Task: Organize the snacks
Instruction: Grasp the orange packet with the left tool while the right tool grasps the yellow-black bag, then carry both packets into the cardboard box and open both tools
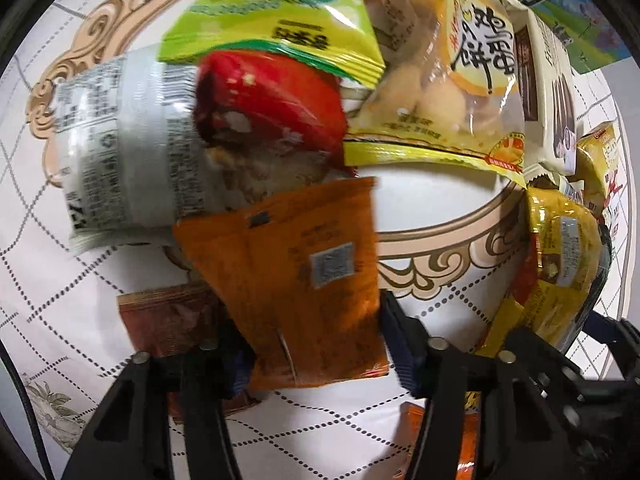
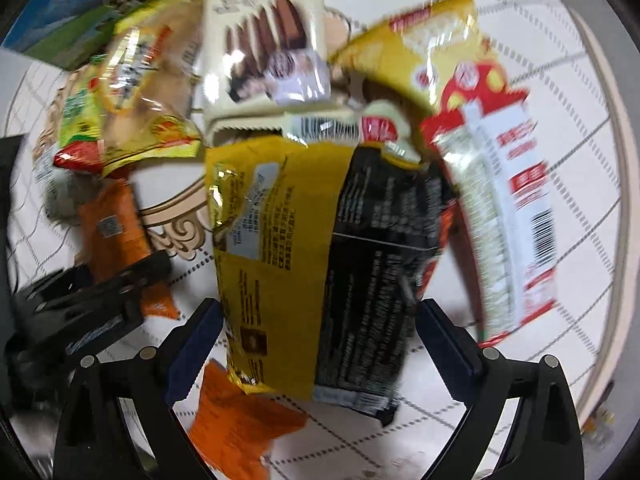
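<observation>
Orange packet (image 1: 304,280) sits between the left gripper's (image 1: 316,344) fingers.

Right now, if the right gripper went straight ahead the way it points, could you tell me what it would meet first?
The right gripper is open around a yellow and black snack packet, so it would probably push into that first. The cream wafer pack lies beyond; depth is hard to judge through the blur.

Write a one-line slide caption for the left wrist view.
Left gripper holds an orange packet between its fingers, in front of a heap of snack bags on a patterned tablecloth.
</observation>
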The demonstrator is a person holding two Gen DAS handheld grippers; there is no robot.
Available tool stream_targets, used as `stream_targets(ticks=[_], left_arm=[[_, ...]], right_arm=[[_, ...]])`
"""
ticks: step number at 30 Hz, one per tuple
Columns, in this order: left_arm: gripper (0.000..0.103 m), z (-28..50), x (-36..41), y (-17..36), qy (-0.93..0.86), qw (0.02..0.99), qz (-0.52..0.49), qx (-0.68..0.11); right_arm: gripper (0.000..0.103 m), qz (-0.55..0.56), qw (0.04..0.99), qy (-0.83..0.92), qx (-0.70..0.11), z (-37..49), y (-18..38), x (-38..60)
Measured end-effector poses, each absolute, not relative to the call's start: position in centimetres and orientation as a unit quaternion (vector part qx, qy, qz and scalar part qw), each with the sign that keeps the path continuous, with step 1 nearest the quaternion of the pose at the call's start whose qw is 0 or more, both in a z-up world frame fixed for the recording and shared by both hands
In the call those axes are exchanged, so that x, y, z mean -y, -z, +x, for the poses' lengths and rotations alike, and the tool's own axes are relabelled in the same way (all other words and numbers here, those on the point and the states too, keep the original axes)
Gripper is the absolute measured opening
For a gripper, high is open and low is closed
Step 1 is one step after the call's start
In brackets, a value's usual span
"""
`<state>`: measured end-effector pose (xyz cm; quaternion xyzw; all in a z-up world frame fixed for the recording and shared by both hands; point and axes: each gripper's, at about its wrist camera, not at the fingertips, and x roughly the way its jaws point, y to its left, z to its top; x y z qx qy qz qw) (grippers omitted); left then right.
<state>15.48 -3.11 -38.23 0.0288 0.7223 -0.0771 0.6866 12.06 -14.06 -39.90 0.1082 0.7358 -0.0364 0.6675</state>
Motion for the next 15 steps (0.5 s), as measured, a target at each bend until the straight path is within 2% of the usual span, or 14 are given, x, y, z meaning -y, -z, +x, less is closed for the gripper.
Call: stream_targets(ticks=[2,6,15], left_arm=[[0.047,15.3,2.8,37.5,0.078,0.691,0.033,-0.718],[0.046,14.4,2.3,35.4,0.075,0.707,0.057,-0.701],[0.046,12.2,-0.6,27.9,0.108,0.725,0.053,-0.678]], right_arm=[[0.098,0.099,0.662,0.051,-0.741,12.1,41.4,13.7],[0.09,0.102,0.67,0.066,-0.733,11.5,41.9,13.7],[0.089,0.129,0.696,0.058,-0.704,8.9,36.5,12.2]])
